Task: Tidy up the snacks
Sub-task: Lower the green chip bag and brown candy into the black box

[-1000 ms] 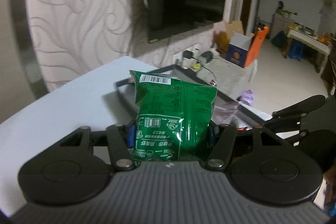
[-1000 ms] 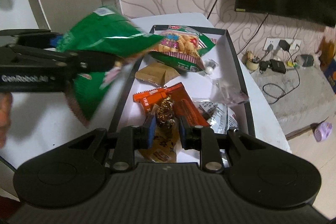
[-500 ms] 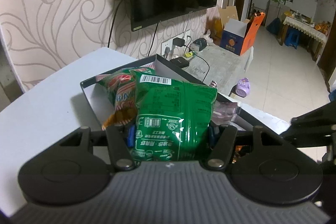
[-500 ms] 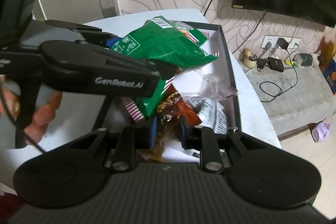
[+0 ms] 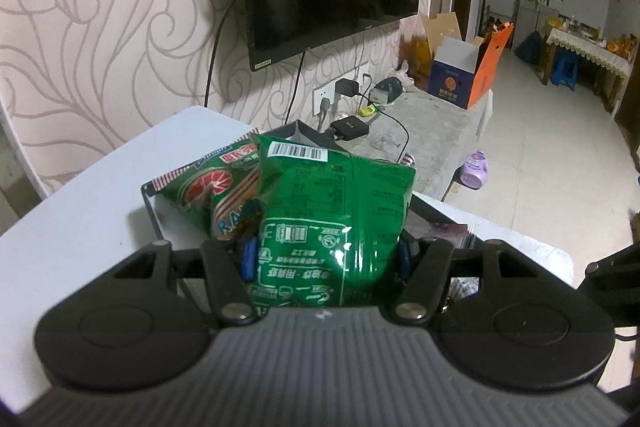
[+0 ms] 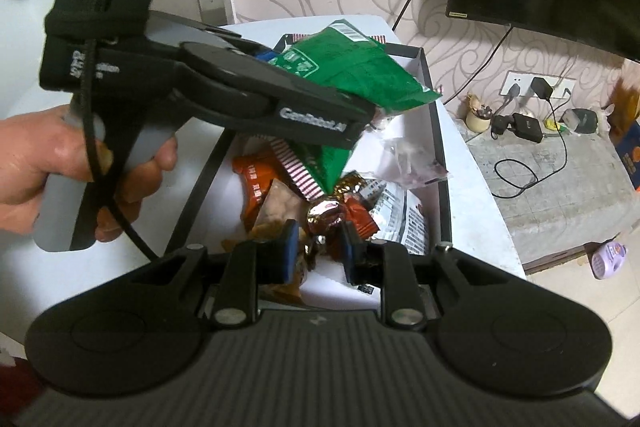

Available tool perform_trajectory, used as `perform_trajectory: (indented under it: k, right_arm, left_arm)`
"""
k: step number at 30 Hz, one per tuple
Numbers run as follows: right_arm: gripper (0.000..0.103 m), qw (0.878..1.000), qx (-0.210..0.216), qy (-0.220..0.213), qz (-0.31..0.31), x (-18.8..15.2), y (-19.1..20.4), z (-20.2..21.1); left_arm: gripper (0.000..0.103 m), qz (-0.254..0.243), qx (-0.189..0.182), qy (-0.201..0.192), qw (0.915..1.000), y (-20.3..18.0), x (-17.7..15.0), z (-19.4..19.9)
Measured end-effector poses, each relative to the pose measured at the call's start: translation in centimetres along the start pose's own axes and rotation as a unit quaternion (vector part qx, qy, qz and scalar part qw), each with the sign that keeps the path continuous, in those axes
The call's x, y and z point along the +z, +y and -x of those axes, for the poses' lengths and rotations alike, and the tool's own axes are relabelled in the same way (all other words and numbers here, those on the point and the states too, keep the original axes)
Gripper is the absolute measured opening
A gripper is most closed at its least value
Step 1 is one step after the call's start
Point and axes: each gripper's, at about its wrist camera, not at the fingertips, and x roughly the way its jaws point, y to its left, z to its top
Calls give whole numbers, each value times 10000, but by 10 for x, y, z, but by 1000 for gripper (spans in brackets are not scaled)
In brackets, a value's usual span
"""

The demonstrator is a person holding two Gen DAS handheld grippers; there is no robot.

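Green snack bag [image 5: 336, 223] clamped in left gripper [image 5: 326, 259], long axis pointing out over black tray [image 6: 438, 131]; right gripper [image 6: 318, 247] pinches foil-wrapped candy [image 6: 324, 217].

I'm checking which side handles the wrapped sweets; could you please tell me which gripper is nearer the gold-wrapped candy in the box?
Right. The right gripper is shut on the gold-wrapped candy; the left gripper holds a green bag above the box, farther back.
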Motion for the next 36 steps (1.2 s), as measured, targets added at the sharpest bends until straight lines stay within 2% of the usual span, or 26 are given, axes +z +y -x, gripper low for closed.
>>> perform_trajectory:
  k: [11, 24, 31, 36]
  right_arm:
    - [27, 10000, 68, 40, 38, 0, 0, -2]
    - [27, 9999, 73, 55, 49, 1, 1, -3]
    - [27, 10000, 52, 51, 3, 0, 2, -4]
    - [27, 10000, 38, 55, 13, -1, 4, -4]
  left_arm:
    - [65, 109, 14, 41, 9999, 4, -5, 12]
    - [69, -89, 144, 96, 9998, 2, 2, -8]
    - [68, -124, 136, 334, 9993, 4, -1, -3]
    - [67, -200, 232, 271, 9992, 4, -2, 10]
